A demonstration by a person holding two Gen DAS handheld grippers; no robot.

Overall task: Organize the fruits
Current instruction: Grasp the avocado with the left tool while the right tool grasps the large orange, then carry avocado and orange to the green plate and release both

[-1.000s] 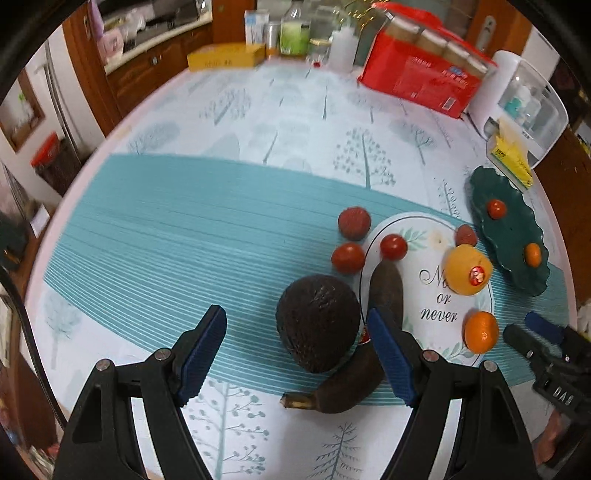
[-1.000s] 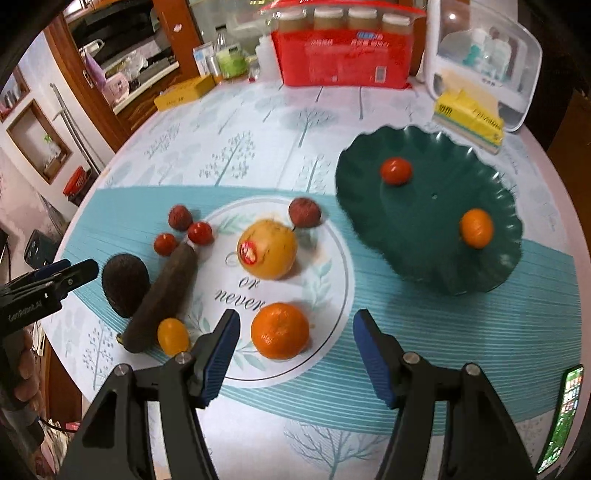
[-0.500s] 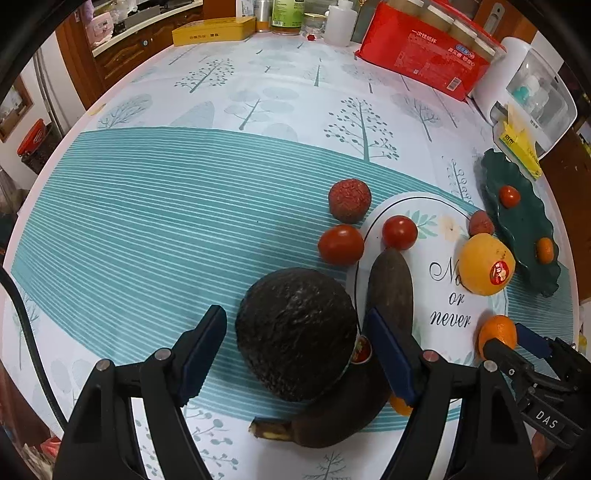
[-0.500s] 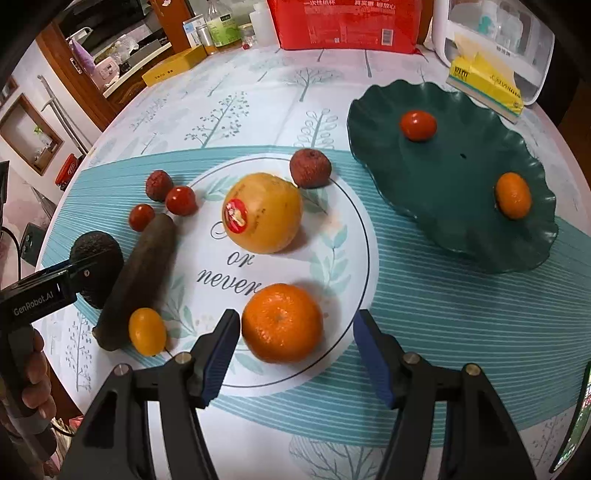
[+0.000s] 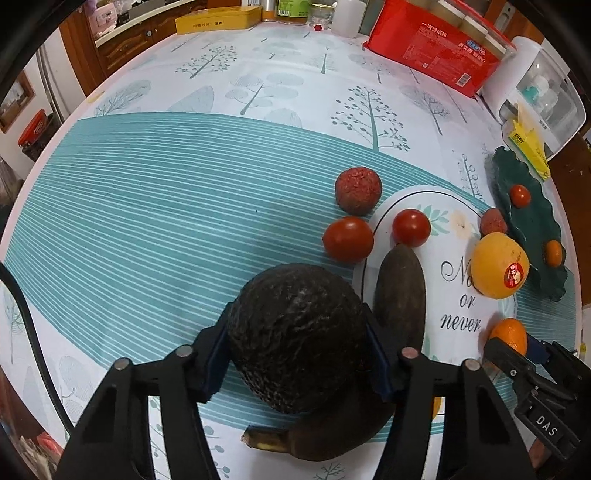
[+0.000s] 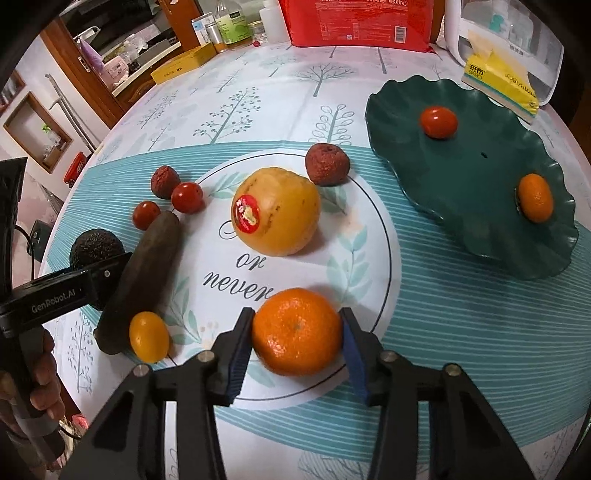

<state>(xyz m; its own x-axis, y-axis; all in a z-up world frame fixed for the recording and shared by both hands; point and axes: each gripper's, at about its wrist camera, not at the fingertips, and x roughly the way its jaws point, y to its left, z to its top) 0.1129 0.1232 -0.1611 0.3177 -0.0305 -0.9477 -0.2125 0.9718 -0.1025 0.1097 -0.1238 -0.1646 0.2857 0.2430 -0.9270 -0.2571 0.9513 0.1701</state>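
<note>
My left gripper (image 5: 297, 354) is shut on a dark avocado (image 5: 297, 339), which rests on the tablecloth beside a blackened banana (image 5: 400, 299). My right gripper (image 6: 297, 341) is shut on a mandarin orange (image 6: 297, 331) on the white circle of the cloth. A dark green wavy plate (image 6: 476, 192) at the right holds a cherry tomato (image 6: 438, 122) and a small orange fruit (image 6: 535, 197). A yellow orange with a red sticker (image 6: 277, 210), two lychees (image 6: 327, 164), two cherry tomatoes (image 6: 187, 197) and a yellow tomato (image 6: 149, 336) lie on the cloth.
A red package (image 6: 358, 22), a tissue pack (image 6: 498, 86), a white appliance (image 5: 535, 92), bottles (image 6: 231, 26) and a yellow box (image 5: 218, 20) stand along the far edge of the round table. The left tool and the hand holding it (image 6: 40, 306) show at left.
Both grippers moved forward and down and closed: the left one onto the avocado, the right one onto the mandarin orange. The fruits on the cloth have not moved.
</note>
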